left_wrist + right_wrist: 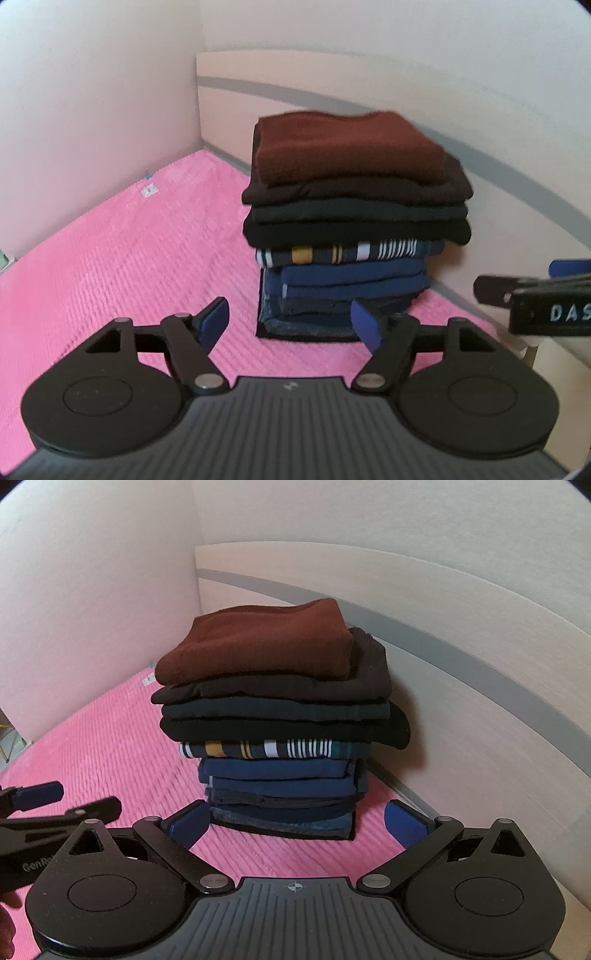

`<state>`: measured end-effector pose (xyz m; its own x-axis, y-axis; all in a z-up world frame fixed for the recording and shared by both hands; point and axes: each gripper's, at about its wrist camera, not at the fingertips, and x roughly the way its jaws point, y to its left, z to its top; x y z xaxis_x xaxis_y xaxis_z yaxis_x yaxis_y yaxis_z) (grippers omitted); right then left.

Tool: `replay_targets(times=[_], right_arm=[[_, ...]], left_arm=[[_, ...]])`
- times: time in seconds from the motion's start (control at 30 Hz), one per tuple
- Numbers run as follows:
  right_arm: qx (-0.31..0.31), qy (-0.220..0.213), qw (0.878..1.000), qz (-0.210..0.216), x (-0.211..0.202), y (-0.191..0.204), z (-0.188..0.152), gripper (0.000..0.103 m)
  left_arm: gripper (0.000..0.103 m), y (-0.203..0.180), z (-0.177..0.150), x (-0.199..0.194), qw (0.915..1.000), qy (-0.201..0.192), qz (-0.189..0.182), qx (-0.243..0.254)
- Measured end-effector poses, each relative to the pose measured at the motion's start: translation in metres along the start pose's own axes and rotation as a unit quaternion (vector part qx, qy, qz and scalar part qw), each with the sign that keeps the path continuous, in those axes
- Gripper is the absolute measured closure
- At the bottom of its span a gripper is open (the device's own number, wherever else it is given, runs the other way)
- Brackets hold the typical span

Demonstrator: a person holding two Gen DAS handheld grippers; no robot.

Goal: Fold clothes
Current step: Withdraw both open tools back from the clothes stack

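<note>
Left gripper [290,321] and right gripper [295,821] both wide open, holding nothing — clothes stack [354,229] mid-frame on pink bedspread [110,258], headboard [461,657] behind.

Pink ribbed bedspread [110,258], pale headboard [461,701] with grey curved stripe, plain corner walls [92,110].

each black gripper [290,321] [295,825] has blue fingertip pads [214,321], silver pivot screws and a ribbed grey body.

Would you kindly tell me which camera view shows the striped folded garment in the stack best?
The right wrist view: the striped folded garment sits nearer the centre, its white, yellow and teal bands plain. The left wrist view shows the same edge, blurrier and with the teal end hard to make out.
</note>
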<state>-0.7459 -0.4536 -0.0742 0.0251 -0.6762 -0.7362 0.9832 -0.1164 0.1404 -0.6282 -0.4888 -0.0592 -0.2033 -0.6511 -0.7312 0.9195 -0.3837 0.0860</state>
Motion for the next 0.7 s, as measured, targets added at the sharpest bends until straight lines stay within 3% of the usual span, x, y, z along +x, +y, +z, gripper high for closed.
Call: replay_targets(times=[0.7], right_arm=[[-0.002, 0.041, 0.999, -0.005, 0.030, -0.005, 0.000, 0.000]], left_arm=[[0.032, -0.004, -0.017, 0.041, 0.9978, 0.066, 0.004, -0.007]])
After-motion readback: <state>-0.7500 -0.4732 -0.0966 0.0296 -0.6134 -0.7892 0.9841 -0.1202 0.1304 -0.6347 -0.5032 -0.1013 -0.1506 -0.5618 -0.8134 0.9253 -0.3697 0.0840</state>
